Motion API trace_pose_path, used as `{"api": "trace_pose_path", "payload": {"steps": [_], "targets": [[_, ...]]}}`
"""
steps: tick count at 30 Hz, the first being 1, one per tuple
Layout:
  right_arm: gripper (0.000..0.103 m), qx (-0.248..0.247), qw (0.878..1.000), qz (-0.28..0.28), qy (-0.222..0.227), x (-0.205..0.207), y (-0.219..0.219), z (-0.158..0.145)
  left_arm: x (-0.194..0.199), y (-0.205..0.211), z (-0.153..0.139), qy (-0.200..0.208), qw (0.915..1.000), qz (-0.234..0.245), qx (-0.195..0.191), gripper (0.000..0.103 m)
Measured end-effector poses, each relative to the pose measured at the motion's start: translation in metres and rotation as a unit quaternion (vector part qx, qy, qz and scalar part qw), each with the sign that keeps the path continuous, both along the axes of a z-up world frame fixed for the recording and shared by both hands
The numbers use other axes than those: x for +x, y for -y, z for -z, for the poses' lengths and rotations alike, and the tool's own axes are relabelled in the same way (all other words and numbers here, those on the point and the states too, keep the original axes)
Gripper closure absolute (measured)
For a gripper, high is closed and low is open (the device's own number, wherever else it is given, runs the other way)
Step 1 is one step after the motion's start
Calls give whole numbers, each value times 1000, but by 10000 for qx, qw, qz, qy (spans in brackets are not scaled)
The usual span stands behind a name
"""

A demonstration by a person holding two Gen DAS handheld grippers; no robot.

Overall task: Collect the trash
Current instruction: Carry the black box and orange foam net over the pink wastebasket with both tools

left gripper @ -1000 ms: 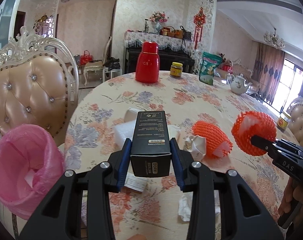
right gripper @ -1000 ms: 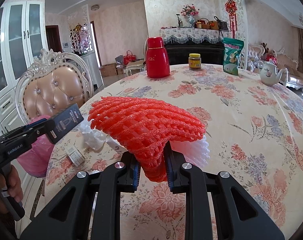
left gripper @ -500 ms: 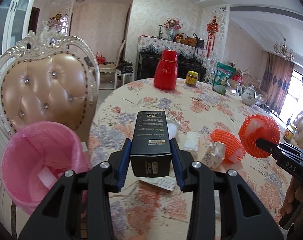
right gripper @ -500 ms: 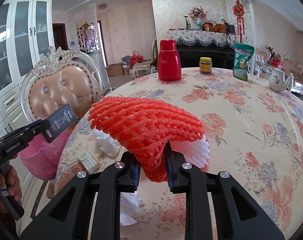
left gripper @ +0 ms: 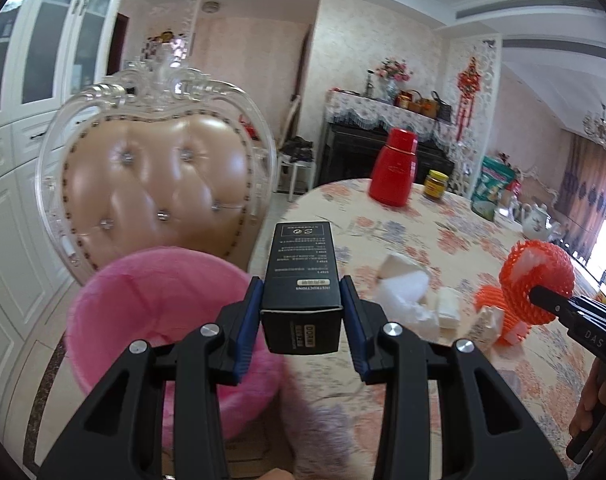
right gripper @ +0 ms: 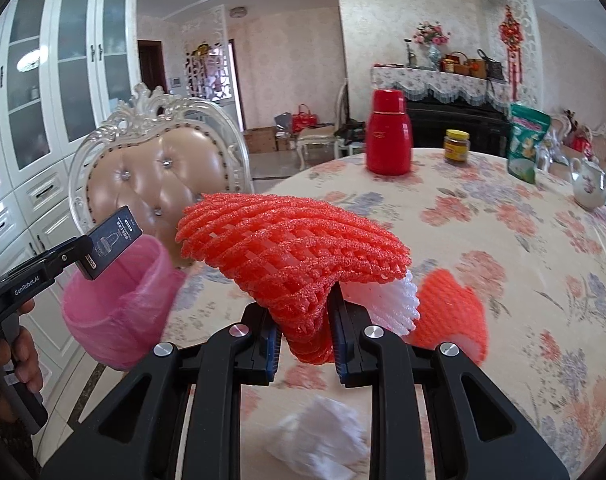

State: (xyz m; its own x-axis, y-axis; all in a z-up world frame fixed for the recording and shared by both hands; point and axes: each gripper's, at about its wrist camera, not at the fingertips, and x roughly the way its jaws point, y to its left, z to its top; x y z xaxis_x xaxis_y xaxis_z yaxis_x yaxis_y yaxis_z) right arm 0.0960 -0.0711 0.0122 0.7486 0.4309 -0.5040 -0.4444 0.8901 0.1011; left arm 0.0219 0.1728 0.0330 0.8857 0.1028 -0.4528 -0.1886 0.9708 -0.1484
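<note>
My left gripper [left gripper: 301, 312] is shut on a black carton [left gripper: 301, 276] and holds it over the table's left edge, beside the pink-lined bin [left gripper: 155, 312]. It also shows in the right wrist view [right gripper: 111, 242], just above the bin [right gripper: 115, 312]. My right gripper [right gripper: 305, 320] is shut on a red foam fruit net [right gripper: 291, 248] with a white foam net [right gripper: 387, 300] tucked in it, held above the table. In the left wrist view that net [left gripper: 537, 276] is at the right.
A second red foam net [right gripper: 451, 312] and crumpled white tissues [left gripper: 407, 300] lie on the floral table [right gripper: 503, 240]. A padded chair [left gripper: 155, 184] stands behind the bin. A red flask [right gripper: 388, 132], jar [right gripper: 456, 146], green bag [right gripper: 527, 148] and teapot [right gripper: 589, 184] stand farther back.
My left gripper has swung left with the carton, off the table toward the bin. My right gripper has also moved left with the net, nearer the bin.
</note>
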Motion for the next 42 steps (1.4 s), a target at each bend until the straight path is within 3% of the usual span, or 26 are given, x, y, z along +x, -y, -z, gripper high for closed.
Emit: {"api": "trace_pose_path", "payload": {"steps": [16,42], "targets": [[81,-18,9968,-802,44,-4,-98,-8,-40,-76,-8,78,9975,-701,27,65],[81,-177,9811,-1895,-345,-1,-232,9,-51,-130,0,-48,9925,-1216,-76,65]]}}
